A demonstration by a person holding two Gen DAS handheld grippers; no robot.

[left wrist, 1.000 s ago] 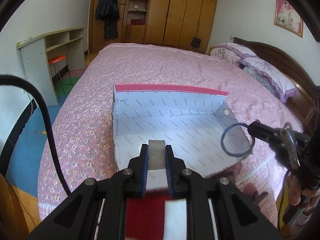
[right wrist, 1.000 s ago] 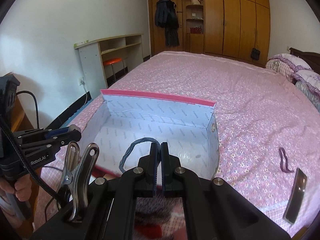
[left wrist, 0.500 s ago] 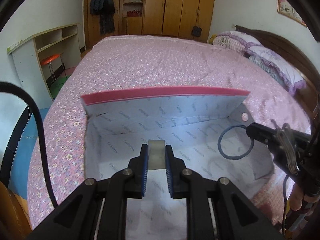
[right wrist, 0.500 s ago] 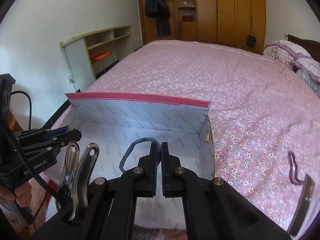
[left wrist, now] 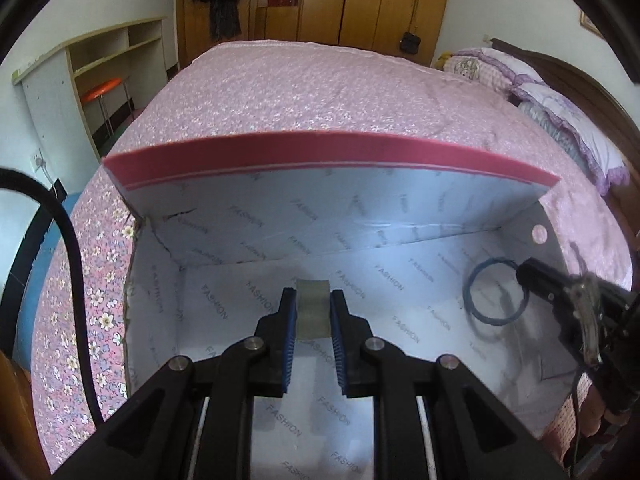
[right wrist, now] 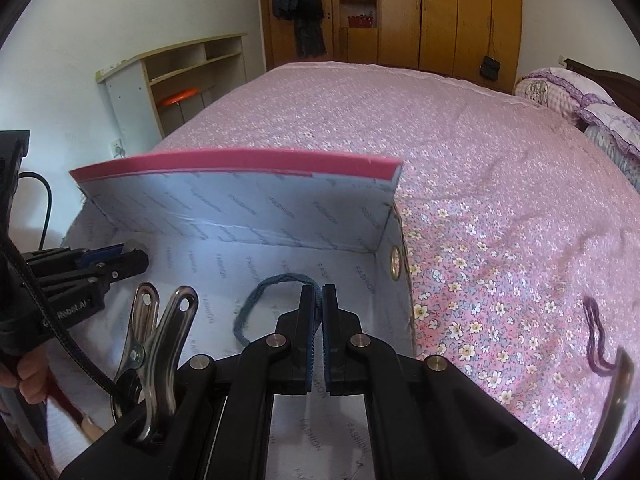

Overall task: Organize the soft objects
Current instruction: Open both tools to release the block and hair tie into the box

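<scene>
An open box (left wrist: 360, 216) with a pink rim and a pale lining printed "FASHION" sits on the bed (left wrist: 320, 92), close to the near edge of its pink flowered cover. Both tools reach over the box's near side into its interior.

The left hand-held gripper (left wrist: 313, 312) is clamped on a small roll of translucent tape (left wrist: 313, 304), held above the box floor near its middle. The right hand-held gripper (right wrist: 318, 312) is pinched fully closed on a dark blue hair tie (right wrist: 256, 304), whose loop hangs out to the left of the fingers, over the right part of the box floor. In the left view the same loop shows beside the box's right wall, below a round hole in that wall.

A purple hair tie (right wrist: 596, 336) lies on the bed cover to the right of the box, well apart from it. A dark flat object (right wrist: 612, 404) beside it is cut off at the frame's edge and cannot be identified. A metal spring clip (right wrist: 156, 344) on the right tool hides part of the box's near left corner, and a black cable (left wrist: 72, 264) crosses the left view.

Beyond the bed stand a wooden wardrobe (right wrist: 440, 12), a dark coat (right wrist: 298, 4) hanging on it, a shelf unit (right wrist: 176, 76) with an orange stool (right wrist: 180, 98), and pillows (left wrist: 560, 104) at the headboard. The box's near wall is hidden beneath the tools.
</scene>
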